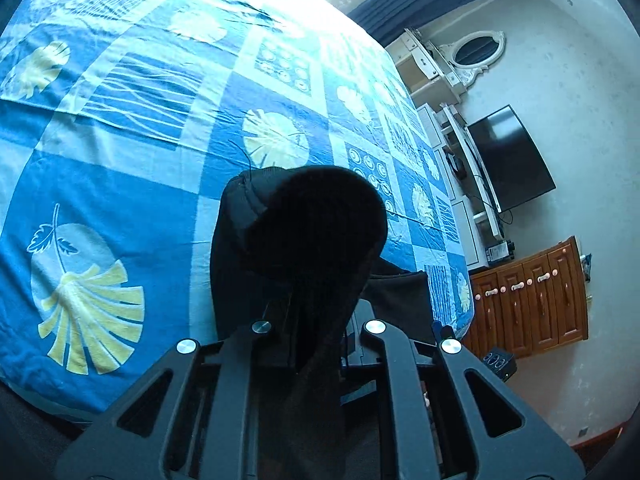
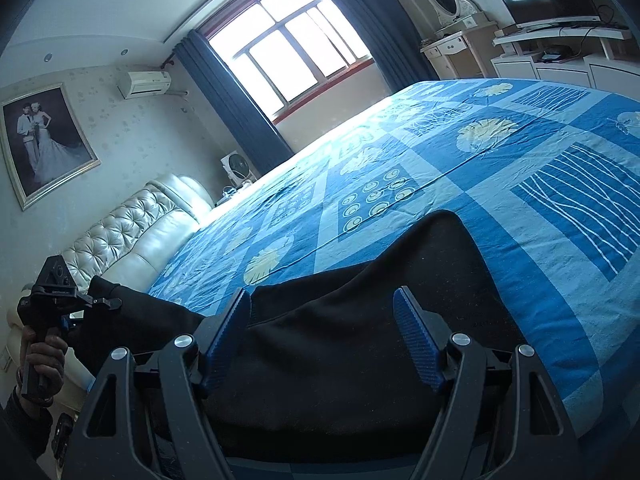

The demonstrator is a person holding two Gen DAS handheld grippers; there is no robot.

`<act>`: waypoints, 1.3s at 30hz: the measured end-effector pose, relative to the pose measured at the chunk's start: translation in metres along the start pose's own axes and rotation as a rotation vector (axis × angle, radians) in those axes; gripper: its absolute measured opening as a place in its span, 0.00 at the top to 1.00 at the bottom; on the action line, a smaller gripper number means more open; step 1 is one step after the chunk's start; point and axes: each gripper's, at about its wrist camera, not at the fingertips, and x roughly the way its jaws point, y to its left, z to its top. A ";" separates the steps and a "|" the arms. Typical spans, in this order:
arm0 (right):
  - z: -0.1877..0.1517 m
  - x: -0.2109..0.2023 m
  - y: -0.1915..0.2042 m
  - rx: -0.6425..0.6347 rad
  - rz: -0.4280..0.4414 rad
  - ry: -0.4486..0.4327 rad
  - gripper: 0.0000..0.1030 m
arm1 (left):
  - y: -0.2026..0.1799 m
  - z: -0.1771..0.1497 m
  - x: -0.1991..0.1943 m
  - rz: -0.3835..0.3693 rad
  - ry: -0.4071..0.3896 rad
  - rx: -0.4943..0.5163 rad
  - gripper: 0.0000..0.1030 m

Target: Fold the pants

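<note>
Black pants lie across the near edge of a bed with a blue patterned sheet. My right gripper stands open just over them, its blue pads wide apart with flat cloth between and below. At the far left a hand holds my left gripper, shut on one end of the pants and raised off the bed. In the left wrist view the pinched black cloth bunches up over my left gripper and hides its fingertips; the rest hangs down to the sheet.
A padded white headboard, a framed photo and a curtained window are beyond the bed. A TV on a white stand, a mirror dresser and a wooden cabinet line the wall past the bed's foot.
</note>
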 end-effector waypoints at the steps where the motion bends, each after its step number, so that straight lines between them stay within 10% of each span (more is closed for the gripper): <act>1: 0.000 -0.001 -0.001 0.004 0.001 -0.003 0.29 | -0.016 0.001 0.009 0.014 0.006 0.031 0.88; 17: 0.001 -0.006 -0.023 0.104 -0.007 -0.038 0.29 | -0.128 -0.062 0.205 0.358 0.135 0.370 0.88; 39: 0.001 -0.005 -0.025 0.115 -0.010 -0.033 0.26 | -0.142 -0.092 0.222 0.505 0.034 0.546 0.86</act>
